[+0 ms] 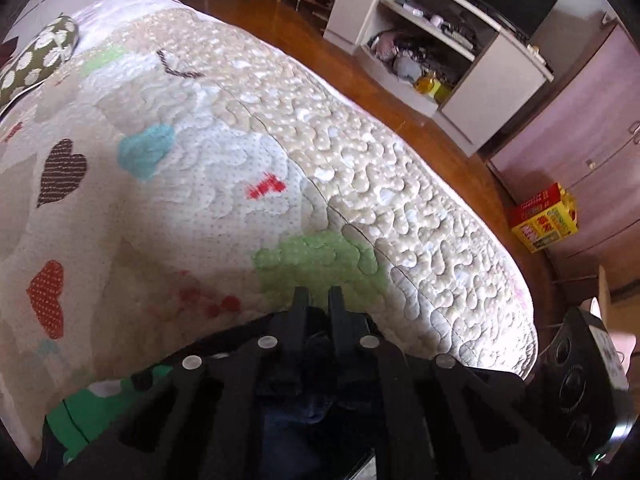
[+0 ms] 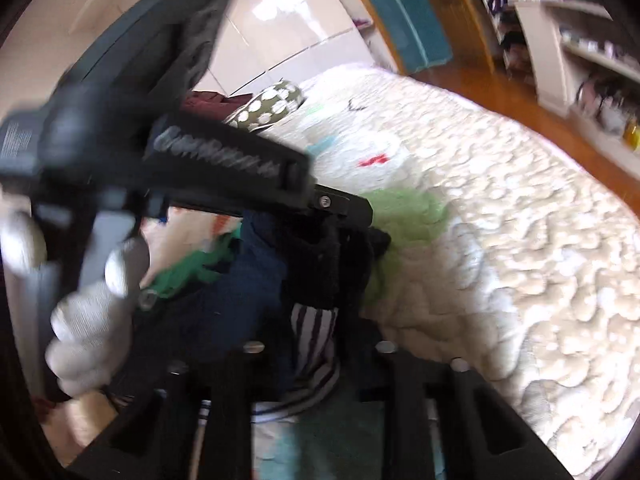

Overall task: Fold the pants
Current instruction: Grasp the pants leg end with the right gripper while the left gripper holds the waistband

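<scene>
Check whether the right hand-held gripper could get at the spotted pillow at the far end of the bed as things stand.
Probably not directly. The right hand-held gripper is shut on the dark pants, and the left hand-held gripper and its gloved hand cross in front of the spotted pillow.

Right wrist view is pretty smeared, the left gripper (image 2: 340, 236) upper left is all blur. Pants (image 1: 304, 412) are mostly hidden behind its fingers, bottom edge cuts them off too.
</scene>
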Motion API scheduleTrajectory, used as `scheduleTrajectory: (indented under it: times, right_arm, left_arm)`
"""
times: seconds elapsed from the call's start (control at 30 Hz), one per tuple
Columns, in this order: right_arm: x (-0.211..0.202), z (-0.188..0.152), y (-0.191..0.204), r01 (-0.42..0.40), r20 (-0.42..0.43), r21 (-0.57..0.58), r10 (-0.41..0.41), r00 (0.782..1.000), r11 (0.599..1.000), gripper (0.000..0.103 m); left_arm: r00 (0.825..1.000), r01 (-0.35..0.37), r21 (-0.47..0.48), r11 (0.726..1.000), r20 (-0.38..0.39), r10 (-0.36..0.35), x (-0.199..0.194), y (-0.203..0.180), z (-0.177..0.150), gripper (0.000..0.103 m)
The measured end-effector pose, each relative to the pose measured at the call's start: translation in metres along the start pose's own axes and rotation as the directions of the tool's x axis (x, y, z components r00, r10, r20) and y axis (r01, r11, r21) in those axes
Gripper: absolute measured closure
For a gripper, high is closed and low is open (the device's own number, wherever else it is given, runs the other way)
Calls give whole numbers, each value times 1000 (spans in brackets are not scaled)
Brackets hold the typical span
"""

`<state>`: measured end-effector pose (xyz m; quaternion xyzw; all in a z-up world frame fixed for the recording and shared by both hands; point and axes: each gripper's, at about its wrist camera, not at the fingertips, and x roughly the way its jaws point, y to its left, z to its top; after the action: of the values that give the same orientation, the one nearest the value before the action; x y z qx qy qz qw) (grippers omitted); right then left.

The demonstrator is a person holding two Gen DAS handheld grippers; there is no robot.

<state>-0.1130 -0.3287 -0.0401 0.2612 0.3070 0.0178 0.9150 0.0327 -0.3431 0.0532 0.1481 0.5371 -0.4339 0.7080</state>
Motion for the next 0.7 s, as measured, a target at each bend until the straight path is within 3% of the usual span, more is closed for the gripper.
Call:
scheduleTrajectory:
  times: [0.23, 0.33, 0.4, 0.47, 0.53, 0.57, 0.63, 0.7]
  right_arm:
    - [-10, 15, 56, -51, 14, -140, 54, 998, 989, 88]
    - [4, 13, 90, -115, -37, -201, 109, 993, 973, 88]
    - [22, 4, 116, -156, -96, -254, 135, 986, 955, 87]
    - [42, -8, 136, -195, -172, -283, 151, 974, 939, 85]
    - [63, -21, 151, -221, -252, -298, 147, 956, 929, 80]
    - [70, -28, 158, -222, -288, -307, 133, 949, 925, 78]
    - [70, -34, 166, -219, -307, -332, 114, 945, 918, 71]
    - [57, -28, 167, -246, -306, -330, 143, 941, 911, 62]
  left_arm:
    - [986, 35, -102, 994, 165, -18, -76, 39, -36, 94]
    - [967, -20, -179, 984, 246, 64, -109, 67, -69, 92]
    - [951, -81, -266, 960, 269, 155, -124, 89, -93, 87]
    - [933, -135, -330, 934, 274, 232, -138, 105, -119, 80]
    - [904, -187, -376, 907, 296, 309, -155, 114, -146, 66]
    - [881, -216, -412, 885, 309, 359, -167, 119, -165, 63]
    - [850, -227, -467, 855, 334, 408, -184, 127, -193, 49]
    - [822, -227, -516, 826, 353, 446, -200, 134, -222, 43]
